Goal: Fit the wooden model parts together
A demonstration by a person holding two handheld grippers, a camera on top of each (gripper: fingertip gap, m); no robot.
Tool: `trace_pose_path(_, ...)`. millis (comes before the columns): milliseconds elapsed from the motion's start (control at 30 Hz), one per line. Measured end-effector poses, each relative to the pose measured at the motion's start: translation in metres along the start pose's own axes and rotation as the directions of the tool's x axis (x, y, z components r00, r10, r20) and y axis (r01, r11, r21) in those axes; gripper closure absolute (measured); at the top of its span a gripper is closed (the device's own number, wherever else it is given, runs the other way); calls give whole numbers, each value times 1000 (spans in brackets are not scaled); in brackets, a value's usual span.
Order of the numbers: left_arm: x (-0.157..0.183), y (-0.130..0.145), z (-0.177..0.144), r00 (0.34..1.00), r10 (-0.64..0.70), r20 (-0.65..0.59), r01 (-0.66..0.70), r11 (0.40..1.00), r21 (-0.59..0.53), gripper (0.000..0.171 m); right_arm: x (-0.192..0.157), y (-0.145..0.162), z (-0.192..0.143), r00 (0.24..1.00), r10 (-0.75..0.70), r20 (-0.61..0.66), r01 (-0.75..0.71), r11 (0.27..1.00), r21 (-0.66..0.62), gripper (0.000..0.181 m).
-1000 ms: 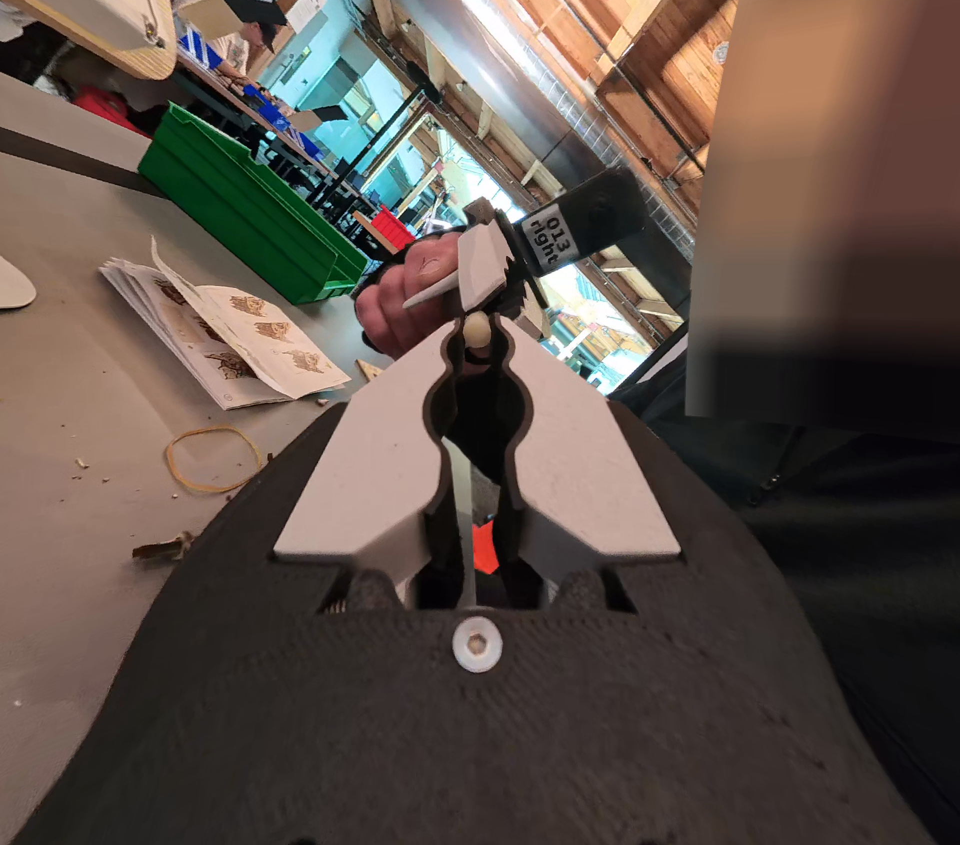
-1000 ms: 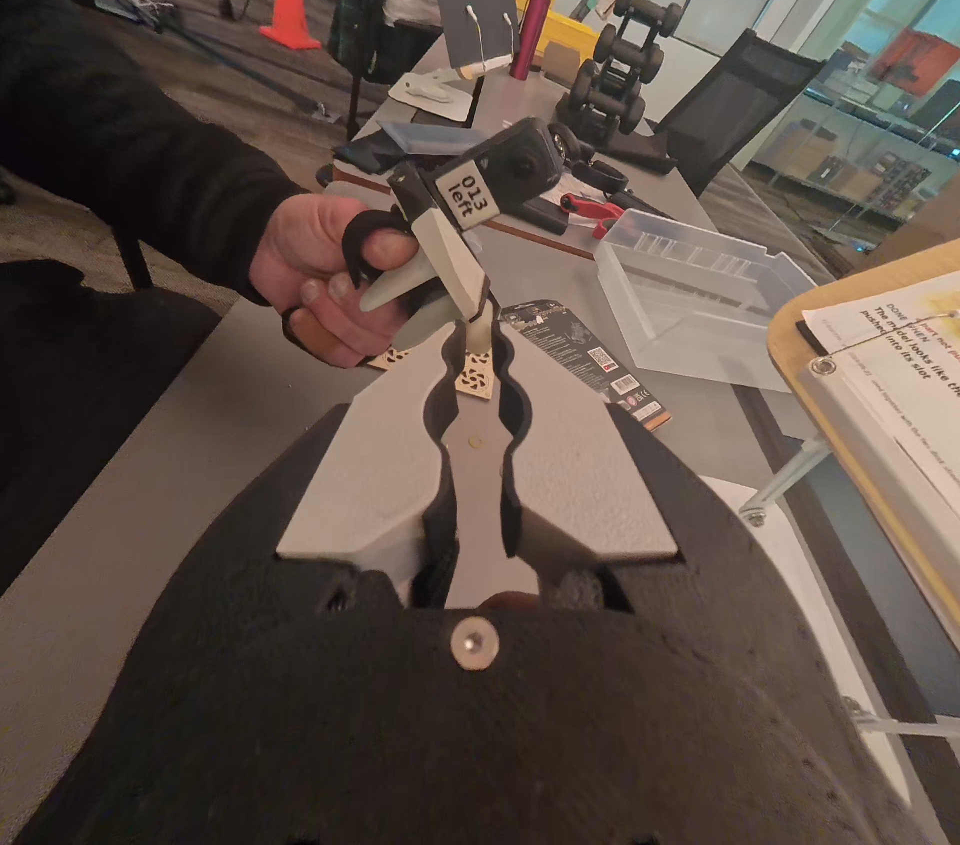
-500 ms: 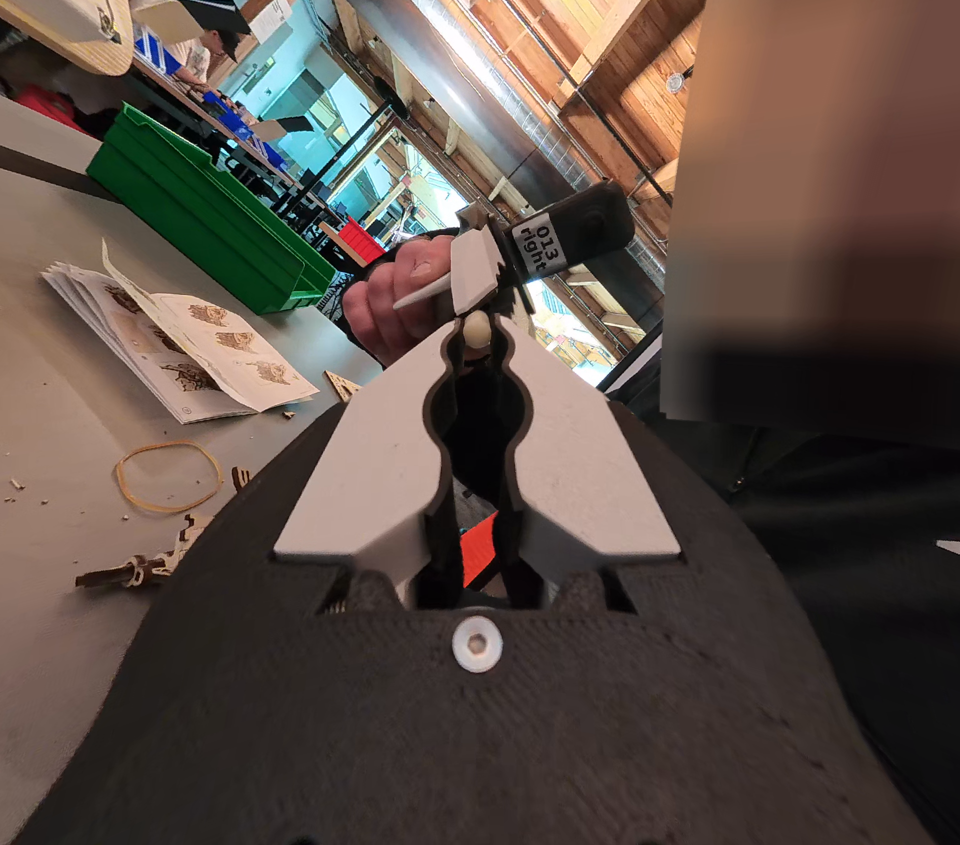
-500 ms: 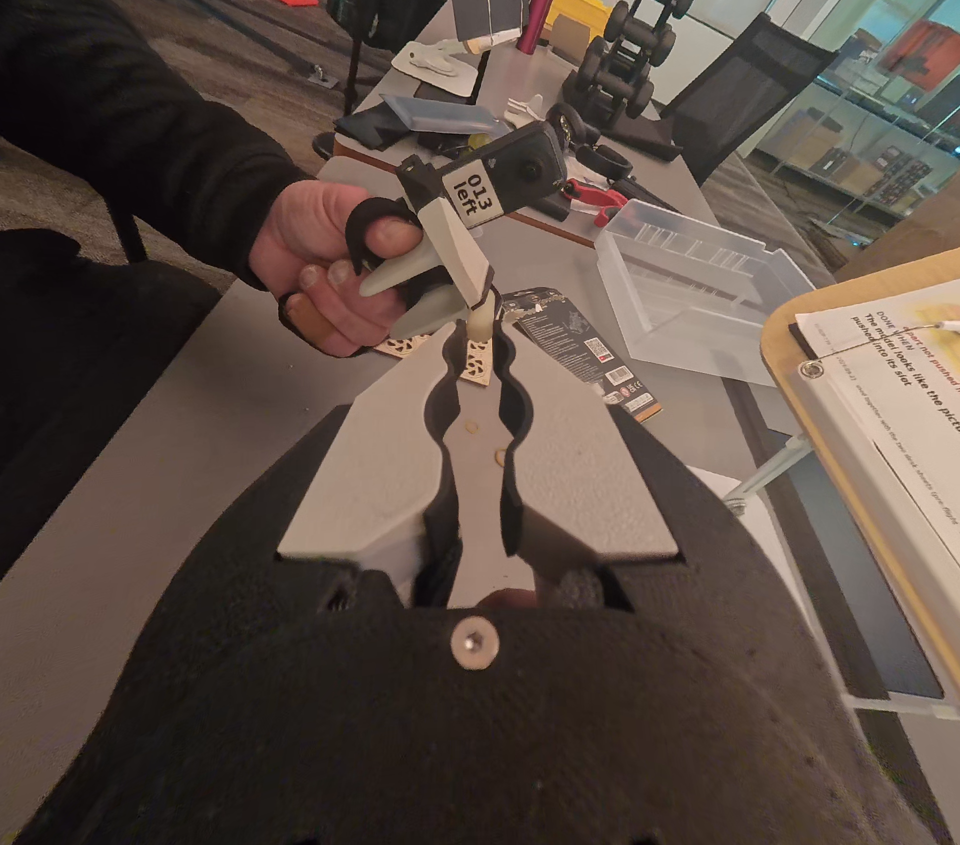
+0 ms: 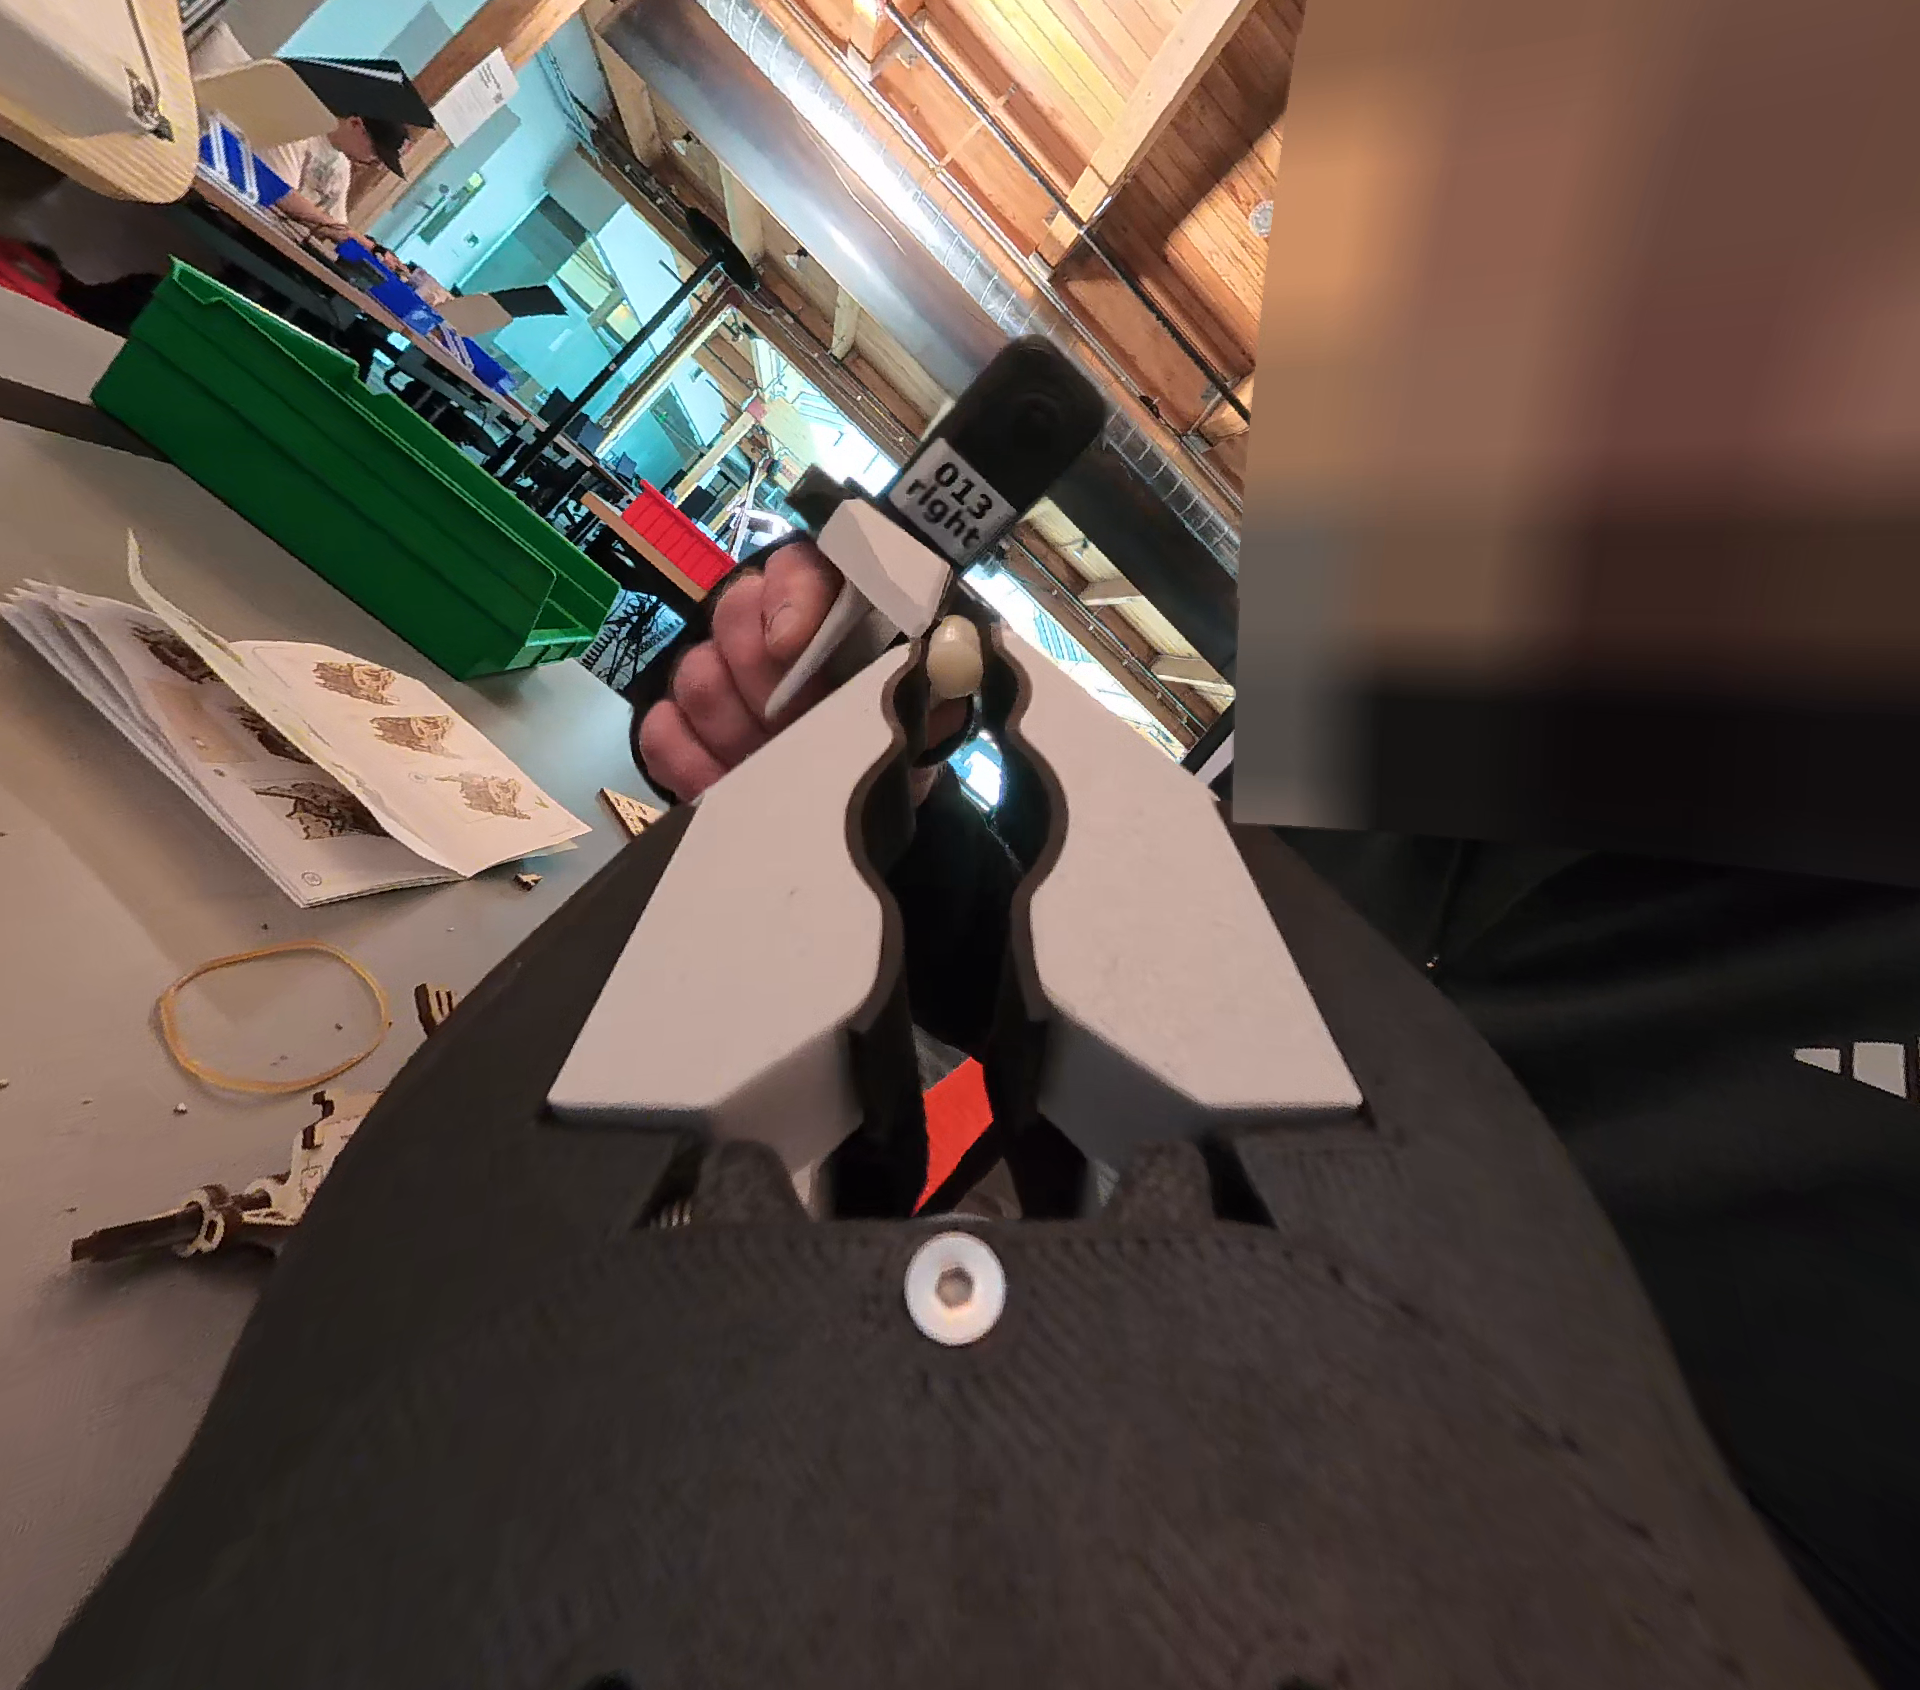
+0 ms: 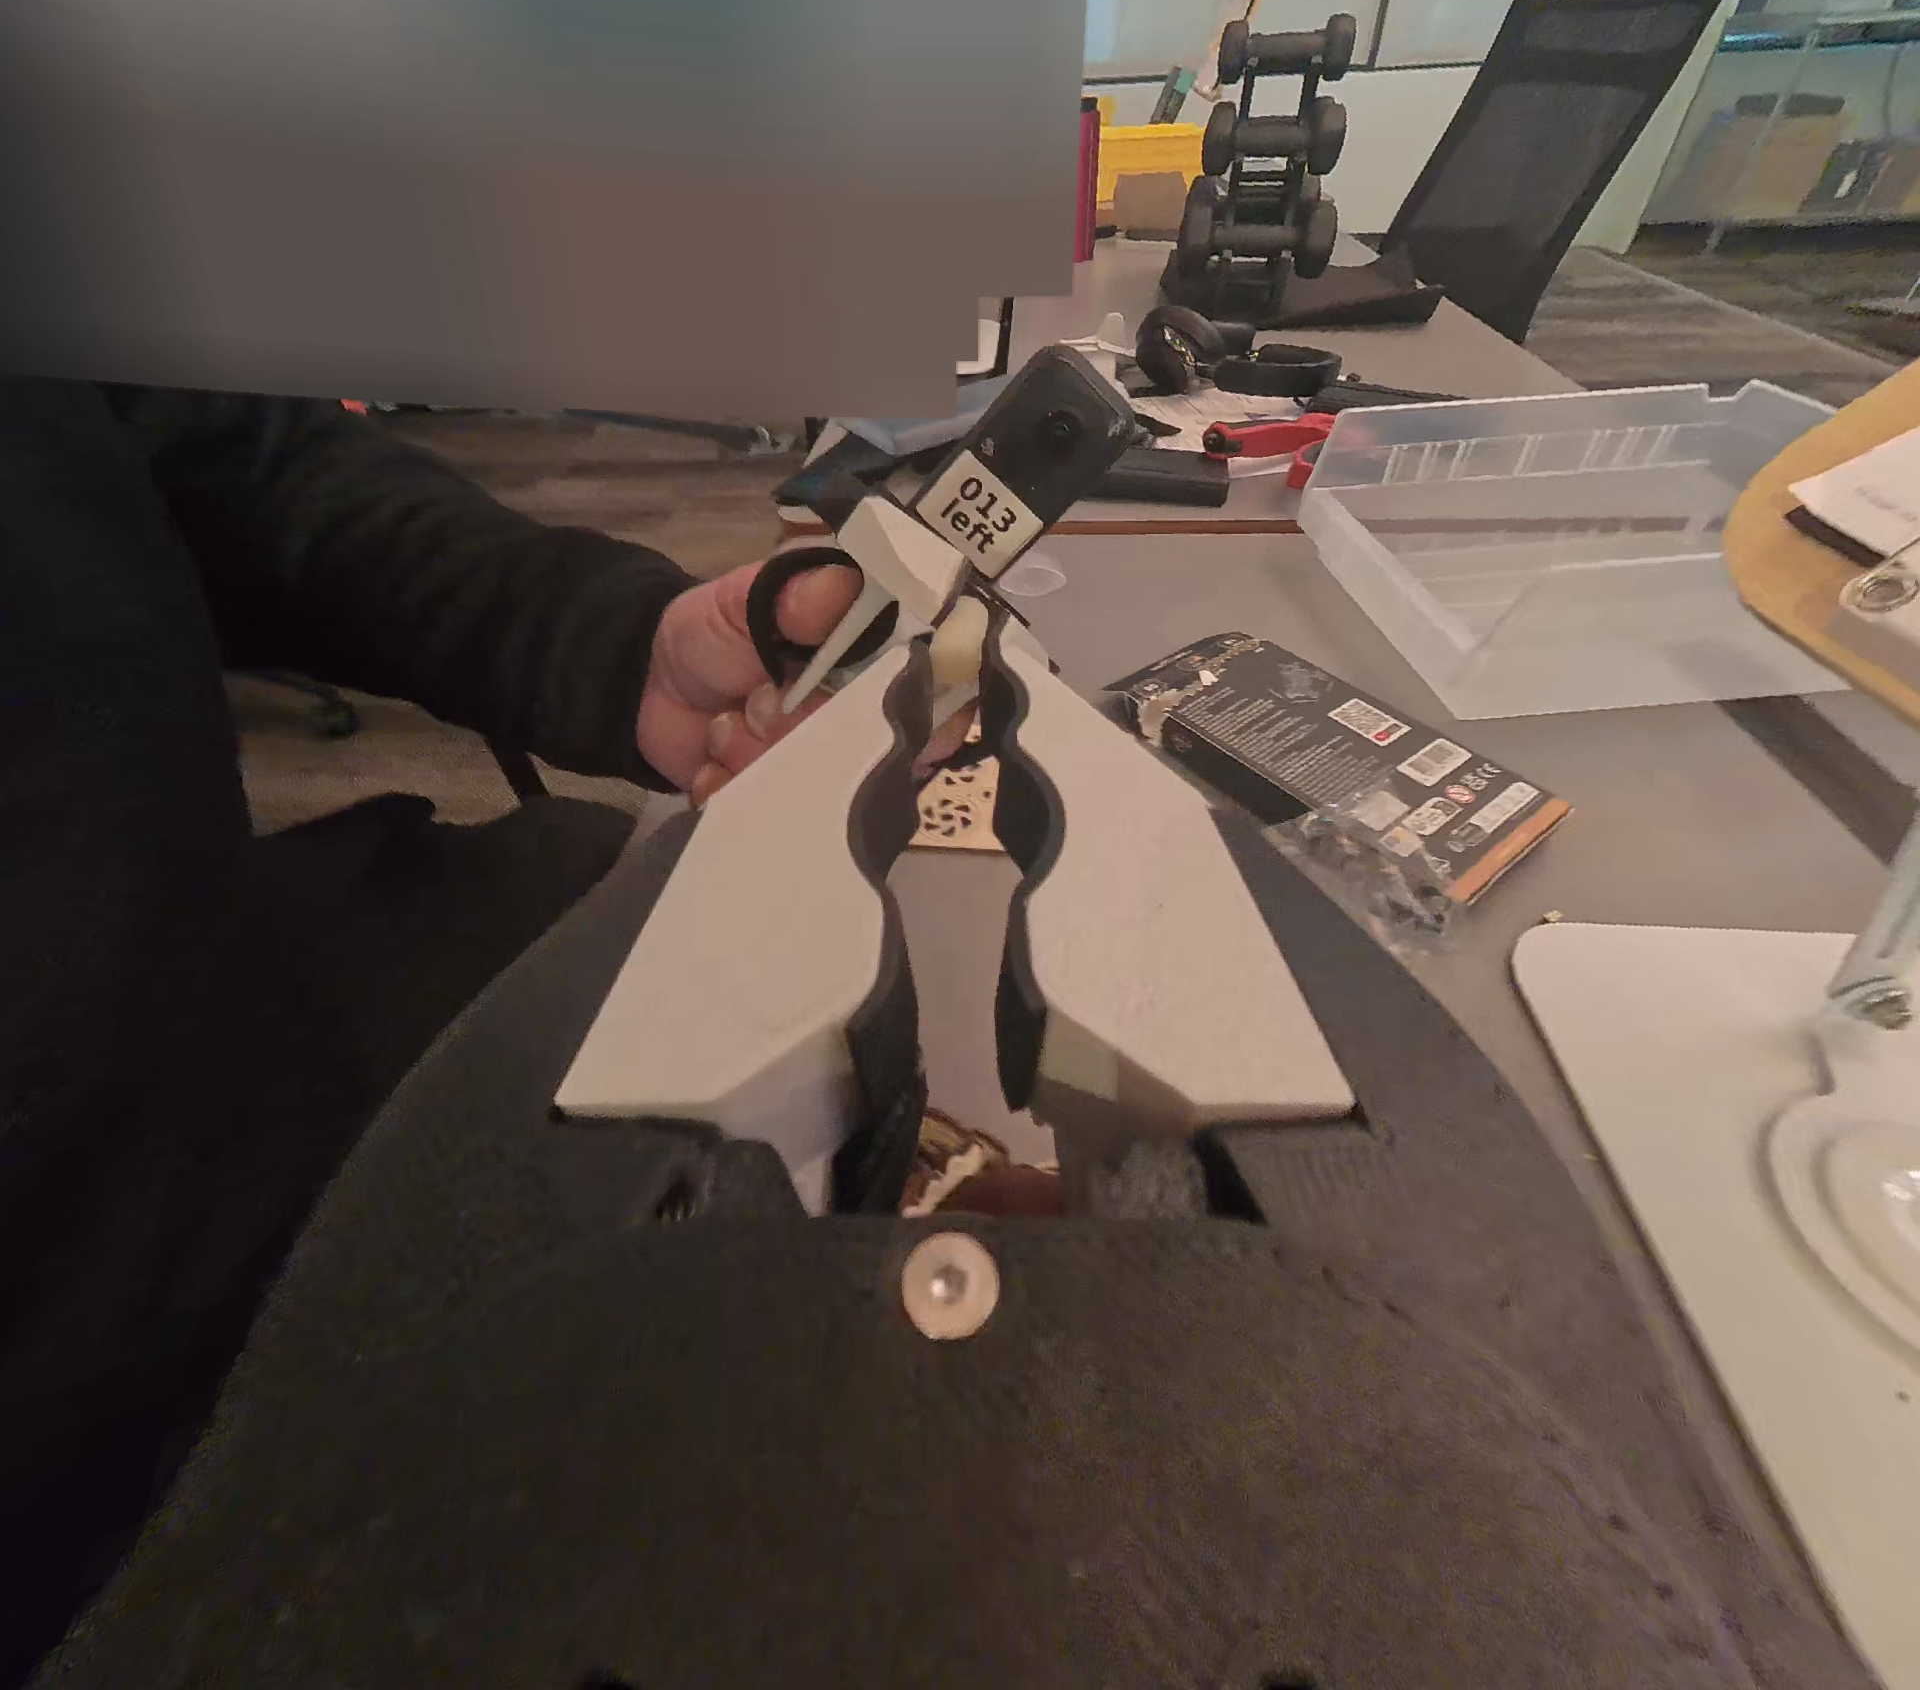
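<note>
Wooden model parts are meeting in mid-air above the table (image 5: 94, 861), tip to tip between the two tools. Left gripper (image 5: 953, 690) is running narrow, fingers almost together, pinching a small pale piece (image 5: 954, 653). Right gripper (image 6: 956, 684) is narrow too, closing on that same pale piece (image 6: 958, 643) from the opposite side. Cannot tell whether it is one part or two already pressed together.

Change since half a second ago: both tools are being lifted and swung round, the right wrist view is now looking level across the desk, and the opposite tool is standing steeper in each view. The pinch itself is not changing, tips are staying locked together. Reading: the joining push is probably still going on, or the joint is being turned for a check; seating not visible.

A perforated wooden sheet (image 6: 954, 809) is showing behind the right fingers, held or lying, unclear. A loose wooden part (image 5: 208, 1209), rubber band (image 5: 272, 1017) and open booklet (image 5: 312, 747) are lying on the table, untouched.
</note>
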State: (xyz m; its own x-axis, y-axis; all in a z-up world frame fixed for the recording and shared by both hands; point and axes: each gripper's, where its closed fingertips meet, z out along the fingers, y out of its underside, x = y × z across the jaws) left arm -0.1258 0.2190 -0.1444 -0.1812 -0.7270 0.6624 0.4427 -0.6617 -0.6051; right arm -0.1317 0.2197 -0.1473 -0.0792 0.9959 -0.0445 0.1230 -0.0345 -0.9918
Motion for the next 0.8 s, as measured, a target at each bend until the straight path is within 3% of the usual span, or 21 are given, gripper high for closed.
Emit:
trace_pose_path(300, 2, -4, -1, 983, 165, 78, -162, 986, -45, 164, 2, -3, 1, 962, 271, 21, -272, 958, 90, 175)
trace_pose_path(500, 0, -4, -1, 922, 350, 164, -327, 933, -153, 164, 3, -1, 2, 901, 431, 54, -434, 889, 143, 176)
trace_pose_path(633, -3, -1, -2, 855, 477, 203, -418, 866, -274, 164, 3, 6, 2, 934, 358, -23, -354, 930, 103, 176)
trace_pose_path(800, 0, -5, -1, 805, 550, 224, -466, 819, -334, 164, 5, 4, 1, 976, 105, -193, -107, 994, 1, 181)
